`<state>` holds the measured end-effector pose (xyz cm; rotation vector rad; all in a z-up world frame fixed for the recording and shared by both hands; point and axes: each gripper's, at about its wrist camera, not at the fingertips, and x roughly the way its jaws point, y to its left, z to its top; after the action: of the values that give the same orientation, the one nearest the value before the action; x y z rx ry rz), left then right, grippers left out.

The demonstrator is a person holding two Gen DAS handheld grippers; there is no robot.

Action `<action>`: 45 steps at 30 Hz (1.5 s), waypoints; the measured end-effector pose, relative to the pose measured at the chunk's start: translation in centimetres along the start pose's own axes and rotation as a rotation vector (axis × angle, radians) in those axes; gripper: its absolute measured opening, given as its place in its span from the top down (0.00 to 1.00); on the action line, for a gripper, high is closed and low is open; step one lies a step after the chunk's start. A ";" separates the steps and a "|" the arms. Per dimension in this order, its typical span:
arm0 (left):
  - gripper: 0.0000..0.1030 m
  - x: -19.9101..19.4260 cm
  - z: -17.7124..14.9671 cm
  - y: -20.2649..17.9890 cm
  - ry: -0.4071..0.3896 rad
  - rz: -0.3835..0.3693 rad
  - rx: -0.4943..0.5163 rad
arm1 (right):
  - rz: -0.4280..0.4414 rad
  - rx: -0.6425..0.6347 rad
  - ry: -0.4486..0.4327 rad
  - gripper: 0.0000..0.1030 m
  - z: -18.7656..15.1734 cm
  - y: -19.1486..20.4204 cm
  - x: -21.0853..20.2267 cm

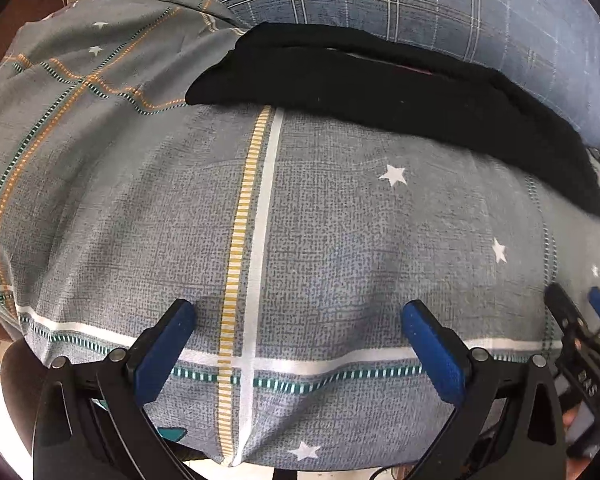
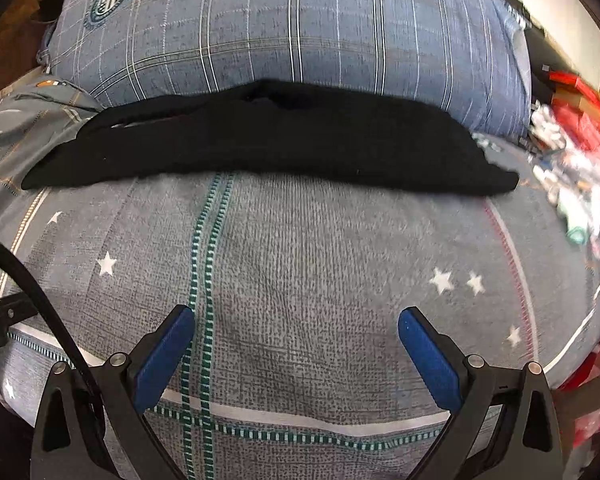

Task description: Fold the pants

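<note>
The black pants are lying in a long folded strip on the grey bedsheet, just in front of the blue checked pillow. The left gripper and the right gripper are hovering over the bedsheet near the pants, both with jaws wide apart and holding nothing.

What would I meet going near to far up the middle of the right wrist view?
Right gripper, open → grey star-print bedsheet → black pants lying in a long strip → blue plaid pillow.
</note>
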<state>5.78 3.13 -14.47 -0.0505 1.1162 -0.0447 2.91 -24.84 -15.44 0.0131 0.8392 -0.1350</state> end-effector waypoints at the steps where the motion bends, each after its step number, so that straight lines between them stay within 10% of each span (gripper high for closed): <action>1: 0.09 -0.5 0.0 0.4 -0.012 -0.017 -0.010 | 0.010 0.010 0.007 0.00 0.1 -0.2 0.1; 9: 0.11 -3.1 4.9 4.8 -0.062 -0.140 -0.089 | 0.086 0.008 0.022 0.00 1.2 -1.1 -0.2; 19: 0.24 3.3 13.5 8.8 0.004 -0.265 -0.175 | 0.085 0.389 0.000 0.02 8.6 -15.8 1.7; 27: 0.26 6.1 16.3 8.4 0.030 -0.269 -0.181 | 0.157 0.525 0.027 0.04 10.8 -19.7 6.0; 29: 0.68 5.9 16.2 7.4 0.035 -0.246 -0.147 | 0.166 0.543 0.006 0.04 11.3 -20.1 6.4; 32: 0.85 5.7 16.4 6.6 0.021 -0.210 -0.127 | 0.179 0.578 0.002 0.06 12.2 -20.5 7.3; 33: 0.87 5.7 16.3 6.5 0.019 -0.208 -0.128 | 0.175 0.583 -0.001 0.09 12.4 -20.6 7.5; 35: 0.90 5.2 16.3 6.6 0.014 -0.219 -0.142 | 0.137 0.581 0.013 0.51 12.9 -20.9 7.8; 37: 0.90 4.7 16.3 7.1 0.013 -0.226 -0.152 | 0.179 0.609 0.036 0.72 13.0 -21.3 8.3; 45: 0.94 -0.5 15.4 7.4 -0.033 -0.207 -0.141 | 0.254 0.639 -0.025 0.78 13.7 -21.7 3.6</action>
<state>19.53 10.79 -7.74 -0.2912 1.0768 -0.1495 12.71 -47.64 -8.08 0.7142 0.7343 -0.1591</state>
